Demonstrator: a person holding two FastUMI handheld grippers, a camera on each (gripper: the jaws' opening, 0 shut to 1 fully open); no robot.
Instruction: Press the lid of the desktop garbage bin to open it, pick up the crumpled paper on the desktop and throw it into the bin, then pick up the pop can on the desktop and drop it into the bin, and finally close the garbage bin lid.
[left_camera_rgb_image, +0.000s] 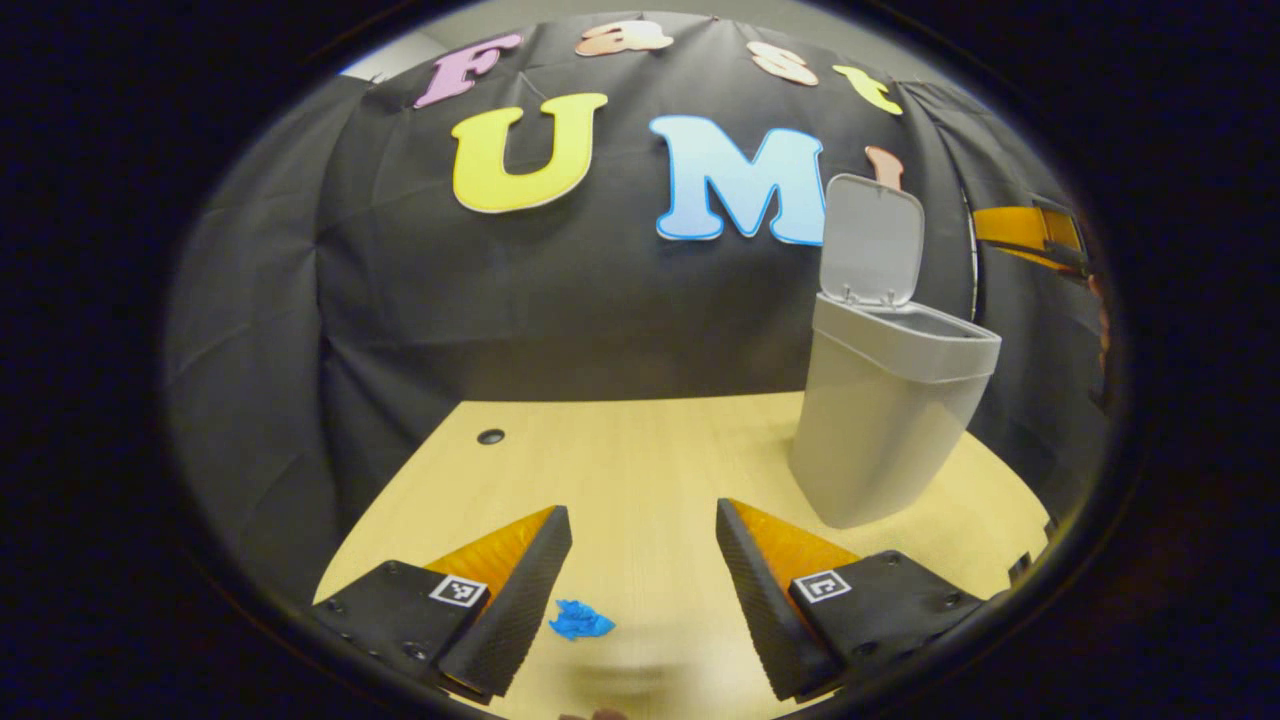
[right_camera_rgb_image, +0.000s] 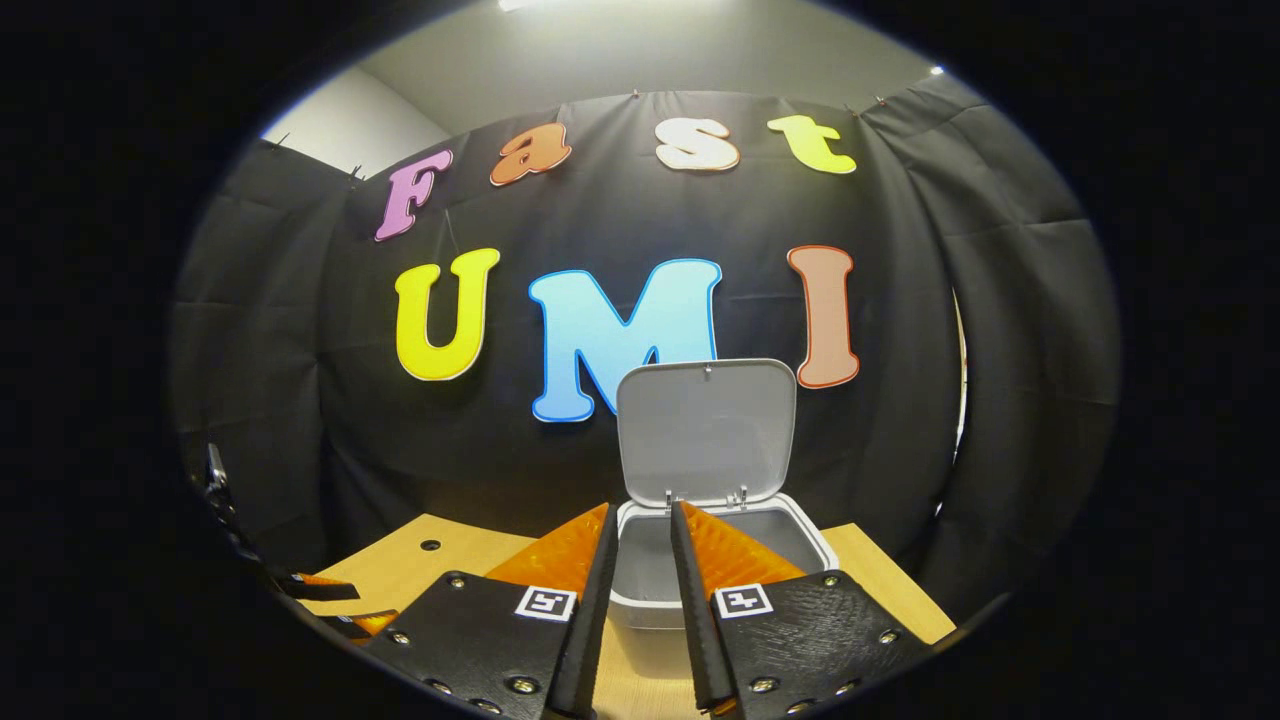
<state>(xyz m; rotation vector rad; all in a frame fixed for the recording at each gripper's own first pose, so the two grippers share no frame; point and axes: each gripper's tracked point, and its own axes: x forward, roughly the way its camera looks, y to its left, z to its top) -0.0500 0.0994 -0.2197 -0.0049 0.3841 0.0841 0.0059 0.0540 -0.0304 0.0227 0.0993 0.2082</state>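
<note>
So we've got the bin standing on the right part of the table in the left gripper view, with its lid flipped up and leaning back toward the cloth wall. There's plenty of bare wood between our left hand-held gripper and the bin, and the table's far edge runs right along the foot of the wall, with a small dark hole in the top near the back left. Our left hand-held gripper hangs over the near part of the table with its fingers wide apart and nothing between them; a little blue scrap lies on the wood just beside the left finger, not touching as far as we can tell, and we can't make out what it is. In the right gripper view, our right hand-held gripper sits just in front of and above the bin's open mouth, fingers close together with a narrow gap, holding nothing. The fingers cover the bin's front rim, so what's inside is mostly hidden. At the bottom left edge of that view there's a sliver of the other gripper, cut off and too dark to read.
</note>
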